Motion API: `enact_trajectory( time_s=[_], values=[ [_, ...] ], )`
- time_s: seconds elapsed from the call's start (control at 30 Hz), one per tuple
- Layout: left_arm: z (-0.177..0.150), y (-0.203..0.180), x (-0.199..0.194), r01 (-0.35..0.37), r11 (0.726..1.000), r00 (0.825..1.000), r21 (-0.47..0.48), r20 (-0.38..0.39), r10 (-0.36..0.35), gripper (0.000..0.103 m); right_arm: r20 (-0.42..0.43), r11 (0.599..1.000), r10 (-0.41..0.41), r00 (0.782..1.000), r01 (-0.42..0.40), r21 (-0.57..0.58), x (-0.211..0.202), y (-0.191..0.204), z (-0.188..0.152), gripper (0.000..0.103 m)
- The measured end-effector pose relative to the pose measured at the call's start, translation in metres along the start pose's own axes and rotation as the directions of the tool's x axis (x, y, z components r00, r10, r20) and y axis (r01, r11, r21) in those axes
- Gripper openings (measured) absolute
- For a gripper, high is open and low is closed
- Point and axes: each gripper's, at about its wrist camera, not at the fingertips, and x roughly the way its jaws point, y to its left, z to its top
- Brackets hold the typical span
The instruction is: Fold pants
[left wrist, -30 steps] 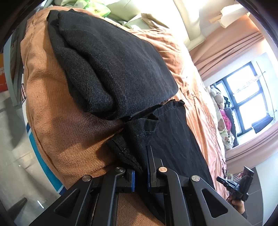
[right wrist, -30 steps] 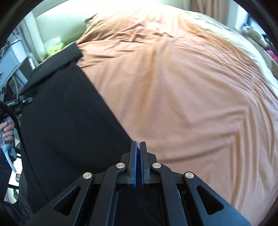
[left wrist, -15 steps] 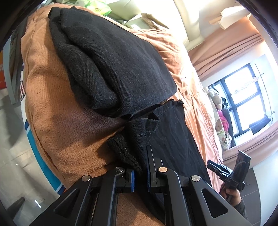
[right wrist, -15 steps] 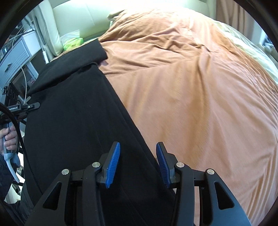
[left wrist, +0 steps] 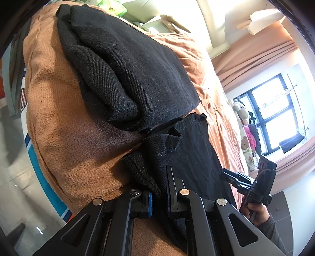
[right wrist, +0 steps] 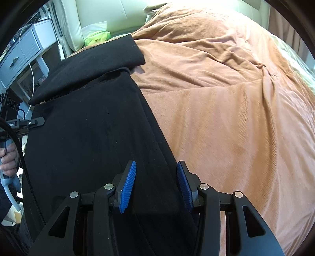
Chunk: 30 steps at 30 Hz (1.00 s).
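Observation:
Black pants lie stretched along the left side of an orange blanket. In the left wrist view my left gripper is shut on a bunched corner of the pants, at the near edge of the bed. My right gripper hangs open just above the pants' right edge, blue pads on either side of that edge and not pressing it. The right gripper also shows at the right of the left wrist view, in a hand. The left gripper shows at the left edge of the right wrist view.
A folded dark garment lies beyond the pants, its edge over their far end. Behind are a cream headboard, a green packet and a white drawer unit. A window and plush toys are across the bed.
My right gripper went from shut to open and moved left and lower, from over the bare blanket to over the pants' edge. The left gripper kept its grip and place.

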Motion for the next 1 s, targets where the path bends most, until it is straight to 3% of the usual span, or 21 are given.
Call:
enact_trajectory(
  time_s=[0.1,0.37,0.57,0.8,1.0],
  values=[
    [0.0,0.002,0.0,0.009,1.0,1.0,-0.005,-0.001,-0.009,0.01,-0.002,1.0,0.017,1.0,-0.017,-0.007,0.006,0.002,0.005,0.039],
    [0.001,0.008,0.0,0.037,0.998,0.999,-0.042,-0.007,-0.037,0.01,-0.009,1.0,0.012,1.0,-0.011,0.014,0.018,0.0,0.019,0.001],
    [0.002,0.003,-0.001,0.028,0.999,1.0,-0.039,-0.006,-0.029,0.01,0.029,0.997,-0.082,0.996,0.082,0.001,0.008,0.009,0.024,0.0],
    [0.003,0.003,0.005,0.019,0.999,1.0,-0.049,-0.008,-0.019,0.01,-0.016,0.989,-0.15,0.989,0.15,-0.007,0.031,0.014,0.026,0.0],
    [0.005,0.005,0.006,0.022,0.997,1.0,-0.079,-0.001,-0.022,0.011,-0.006,0.981,-0.189,0.982,0.189,0.042,0.039,0.019,0.031,0.0]
  ],
)
